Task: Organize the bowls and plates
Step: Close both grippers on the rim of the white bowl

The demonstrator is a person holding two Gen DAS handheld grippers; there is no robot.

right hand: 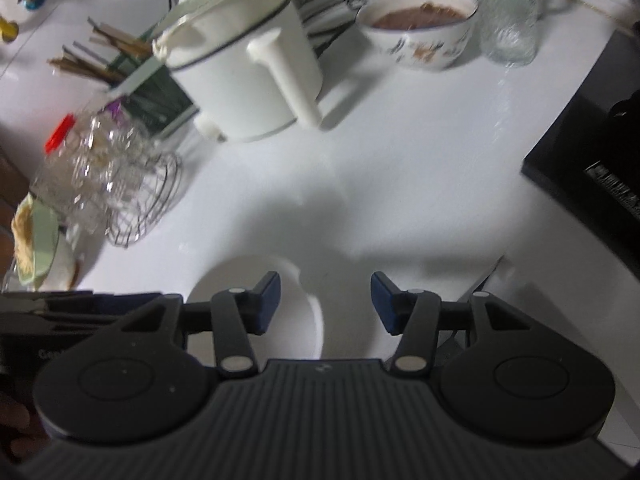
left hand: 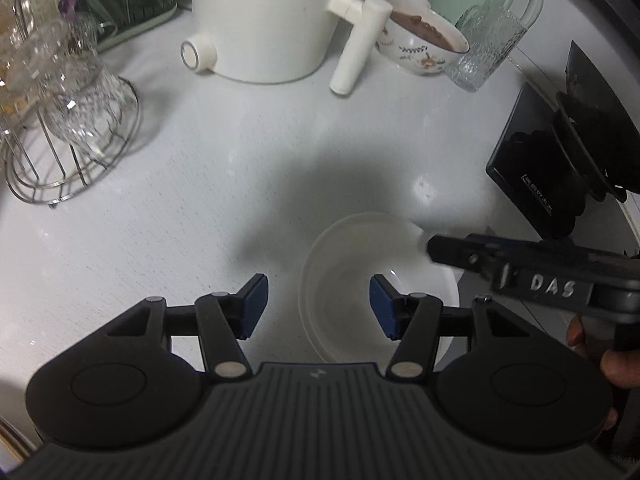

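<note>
The left gripper (left hand: 319,304) points steeply down with its jaws partly open and nothing clamped; the left rim of the white bowl (left hand: 344,248) lies in the gap, and the right pad sits over the bowl's interior. Pad contact cannot be confirmed. The right gripper (right hand: 325,302) is likewise partly open and empty, its left finger over the bowl's rim. The bowl stands on the white counter (left hand: 192,184). Farther back stand a white pot (left hand: 264,28), a patterned bowl (left hand: 420,46) of brown food, a glass (left hand: 486,52) and a wire rack (left hand: 68,120).
</note>
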